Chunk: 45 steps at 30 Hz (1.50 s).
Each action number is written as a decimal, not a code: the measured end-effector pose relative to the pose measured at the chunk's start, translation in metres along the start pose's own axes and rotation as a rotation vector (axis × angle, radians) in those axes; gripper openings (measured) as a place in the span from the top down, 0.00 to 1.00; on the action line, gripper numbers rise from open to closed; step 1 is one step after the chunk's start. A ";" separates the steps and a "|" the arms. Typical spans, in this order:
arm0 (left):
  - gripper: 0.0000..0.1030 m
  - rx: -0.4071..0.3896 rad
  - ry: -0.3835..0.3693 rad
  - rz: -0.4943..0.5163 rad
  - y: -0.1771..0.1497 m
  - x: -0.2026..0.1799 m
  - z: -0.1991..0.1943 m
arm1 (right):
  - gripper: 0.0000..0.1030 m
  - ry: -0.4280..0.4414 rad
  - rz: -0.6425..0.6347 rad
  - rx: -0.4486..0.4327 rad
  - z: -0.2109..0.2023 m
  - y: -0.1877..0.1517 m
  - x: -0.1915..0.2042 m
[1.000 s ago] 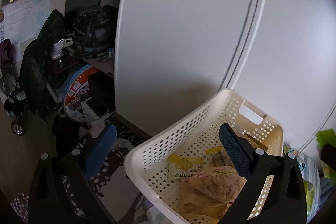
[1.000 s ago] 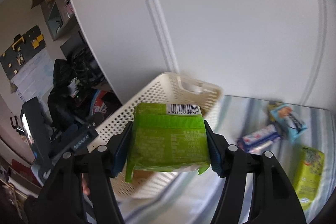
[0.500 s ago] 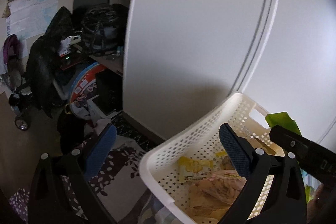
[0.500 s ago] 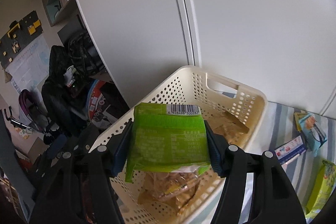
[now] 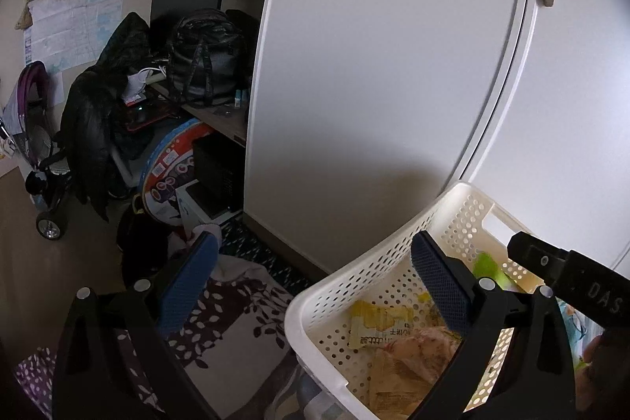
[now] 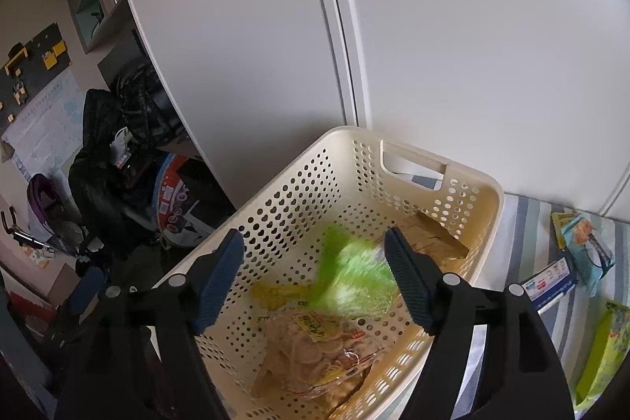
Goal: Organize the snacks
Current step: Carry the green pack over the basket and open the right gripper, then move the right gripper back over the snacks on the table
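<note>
A cream perforated basket [image 6: 299, 184] [image 5: 378, 262] stands against a white wardrobe. My right gripper [image 6: 315, 274] hangs open over it. A blurred green snack packet [image 6: 354, 278] is below the fingers, falling into the basket; a sliver of the green packet [image 5: 486, 268] shows in the left wrist view. Inside lie a clear bag of round crackers [image 6: 315, 353], a yellow packet [image 6: 275, 296] and a brown packet [image 6: 429, 235]. My left gripper [image 5: 311, 282] is open at the basket's left rim, one finger inside and one outside.
On the striped cloth [image 6: 519, 223] right of the basket lie a blue-white box [image 6: 551, 278], a teal packet [image 6: 586, 247] and a green-yellow packet [image 6: 602, 349]. White wardrobe doors [image 5: 393, 65] rise right behind. Left are a cluttered desk, a black bag [image 5: 204, 58] and a stroller [image 5: 35, 128].
My right gripper carried the green packet over the basket, then opened and let it go; the packet drops blurred. The left gripper shifted slightly leftward along the rim.
</note>
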<state>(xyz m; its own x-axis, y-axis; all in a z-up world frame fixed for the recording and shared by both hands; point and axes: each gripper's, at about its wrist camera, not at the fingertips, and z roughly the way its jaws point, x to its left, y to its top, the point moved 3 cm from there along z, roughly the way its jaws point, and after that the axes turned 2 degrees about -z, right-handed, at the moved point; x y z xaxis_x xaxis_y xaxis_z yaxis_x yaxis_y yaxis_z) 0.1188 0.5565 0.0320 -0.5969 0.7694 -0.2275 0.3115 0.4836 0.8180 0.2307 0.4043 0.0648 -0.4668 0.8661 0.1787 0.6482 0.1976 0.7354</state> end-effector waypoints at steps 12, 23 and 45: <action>0.03 -0.004 -0.008 0.017 -0.003 -0.006 -0.001 | 0.28 -0.058 -0.018 -0.025 -0.008 -0.003 -0.007; 0.03 -0.009 -0.015 0.025 -0.004 -0.013 -0.002 | 0.28 -0.119 -0.045 -0.049 -0.016 -0.006 -0.007; 0.03 -0.040 -0.062 0.116 -0.013 -0.051 -0.019 | 0.24 -0.220 0.074 -0.054 -0.043 -0.026 -0.070</action>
<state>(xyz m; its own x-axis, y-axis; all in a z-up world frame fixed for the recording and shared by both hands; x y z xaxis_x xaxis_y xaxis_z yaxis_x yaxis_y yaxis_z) 0.1308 0.5029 0.0430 -0.5114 0.8440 -0.1618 0.3452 0.3741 0.8607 0.2203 0.3189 0.0614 -0.2734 0.9576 0.0907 0.6395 0.1105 0.7608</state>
